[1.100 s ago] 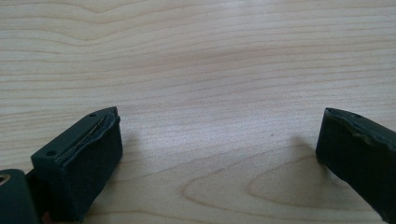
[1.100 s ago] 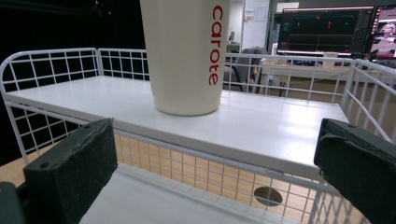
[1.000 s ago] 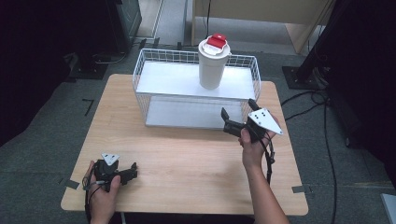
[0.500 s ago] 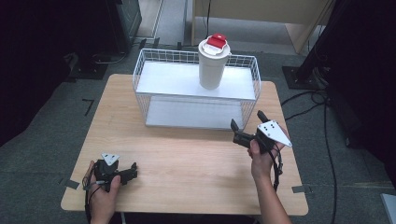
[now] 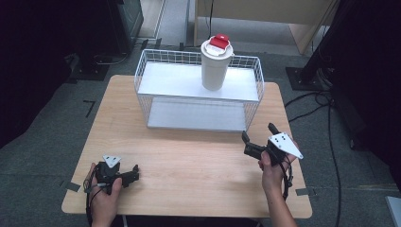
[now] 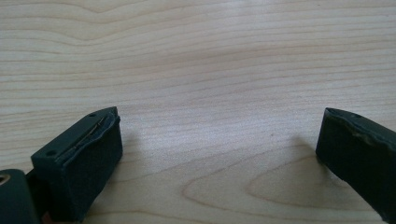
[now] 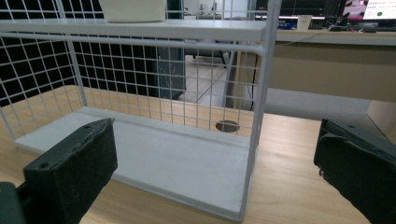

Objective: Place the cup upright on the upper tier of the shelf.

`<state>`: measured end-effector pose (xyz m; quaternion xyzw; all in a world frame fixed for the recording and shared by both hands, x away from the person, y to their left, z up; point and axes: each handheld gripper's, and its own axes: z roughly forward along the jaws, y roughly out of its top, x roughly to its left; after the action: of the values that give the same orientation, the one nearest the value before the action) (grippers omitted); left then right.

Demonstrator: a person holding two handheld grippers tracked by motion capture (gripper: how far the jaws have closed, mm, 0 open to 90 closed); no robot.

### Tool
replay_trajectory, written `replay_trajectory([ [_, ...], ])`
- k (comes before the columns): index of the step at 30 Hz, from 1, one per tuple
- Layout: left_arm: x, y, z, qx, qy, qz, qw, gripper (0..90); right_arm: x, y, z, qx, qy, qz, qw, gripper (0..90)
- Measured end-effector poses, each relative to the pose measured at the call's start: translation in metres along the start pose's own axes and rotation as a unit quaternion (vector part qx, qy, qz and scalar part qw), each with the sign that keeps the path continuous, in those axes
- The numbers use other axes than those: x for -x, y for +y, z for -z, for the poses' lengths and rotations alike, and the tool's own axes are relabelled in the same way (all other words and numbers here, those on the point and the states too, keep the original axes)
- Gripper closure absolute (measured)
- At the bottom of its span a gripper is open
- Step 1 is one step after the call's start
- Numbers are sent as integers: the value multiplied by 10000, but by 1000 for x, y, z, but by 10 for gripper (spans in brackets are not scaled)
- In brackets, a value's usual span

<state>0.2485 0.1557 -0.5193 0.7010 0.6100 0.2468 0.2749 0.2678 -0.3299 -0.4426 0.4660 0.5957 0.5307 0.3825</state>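
Right hand-held gripper point(image 5: 257, 138): jaws apart, empty, near wire rack point(image 5: 198, 124).
Left hand-held gripper point(image 5: 134, 172): jaws apart, seemingly resting on bench point(image 5: 189, 165).
Cup point(image 5: 215, 66): upright on rack's top shelf.

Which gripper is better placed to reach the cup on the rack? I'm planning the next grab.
Probably the right gripper: open, beside the wire rack, facing it. The left gripper rests far from the cup.

Both the left gripper point(image 5: 126, 177) and right gripper point(image 5: 257, 142) hold their fingers point(image 6: 79, 161) spread apart.
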Motion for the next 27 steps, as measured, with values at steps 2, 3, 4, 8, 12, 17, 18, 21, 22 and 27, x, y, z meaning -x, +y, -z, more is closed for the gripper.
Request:
replay_trajectory([
  [2, 0, 0, 0, -1, 1, -1, 10000, 8, 2, -4, 2, -50, -20, -29, 10000, 0],
  [3, 0, 0, 0, -1, 1, -1, 10000, 8, 3, -6, 3, -63, -27, -25, 10000, 0],
  [4, 0, 0, 0, -1, 0, 0, 10000, 8, 4, -8, 5, -95, -49, -31, 9999, 0],
  [8, 0, 0, 0, 0, 0, 0, 10000, 8, 9, -17, 10, -196, -107, -52, 9997, 0],
  [12, 0, 0, 0, -1, 0, 1, 10000, 8, 16, -25, 17, -286, -194, -77, 9994, 0],
  [17, 0, 0, 0, 0, 0, 1, 10000, 8, 28, -34, 27, -399, -346, -119, 9985, 0],
  [18, 0, 0, 0, -1, 0, 0, 10000, 8, 30, -35, 29, -428, -367, -112, 9983, 0],
  [21, 0, 0, 0, 0, 0, 0, 10000, 8, 37, -42, 35, -522, -434, -89, 9977, 0],
  [22, 0, 0, 0, 0, 1, 1, 10000, 8, 39, -44, 37, -559, -468, -127, 9973, 0],
  [27, 0, 0, 0, -1, 0, 0, 10000, 8, 45, -55, 44, -738, -549, -156, 9956, 0],
])
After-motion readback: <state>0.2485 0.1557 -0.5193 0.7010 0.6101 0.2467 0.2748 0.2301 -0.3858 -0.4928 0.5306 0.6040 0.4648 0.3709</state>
